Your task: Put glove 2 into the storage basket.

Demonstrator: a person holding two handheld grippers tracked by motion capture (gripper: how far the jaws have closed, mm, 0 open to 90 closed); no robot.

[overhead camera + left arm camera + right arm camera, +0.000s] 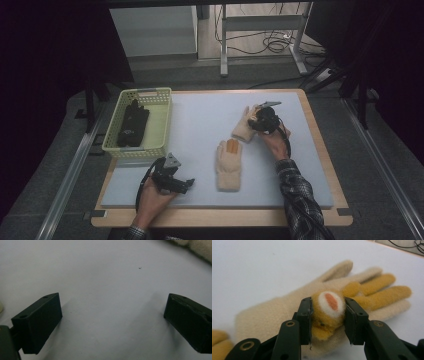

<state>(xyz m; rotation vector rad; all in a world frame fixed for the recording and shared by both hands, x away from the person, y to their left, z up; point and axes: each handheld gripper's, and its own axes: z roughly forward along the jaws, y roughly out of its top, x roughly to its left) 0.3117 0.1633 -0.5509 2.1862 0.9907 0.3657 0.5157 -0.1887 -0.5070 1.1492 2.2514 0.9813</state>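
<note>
Two cream knit gloves with orange fingers lie on the pale mat (200, 120). The farther glove (243, 127) lies under my right gripper (260, 121). In the right gripper view, my right gripper (328, 315) is shut on an orange plush bump with a white and pink spot (329, 302) on that glove (274, 312). The nearer glove (229, 165) lies flat in the middle of the mat. My left gripper (187, 184) rests low at the front left, open, with bare mat between its fingers (37, 320); a corner of the nearer glove (200, 246) shows beyond it.
A pale yellow-green basket (145, 95) stands at the mat's left back corner with black gloves (132, 125) inside. The mat sits on a wooden table (320, 150). A metal frame and cables (270, 40) stand on the floor behind.
</note>
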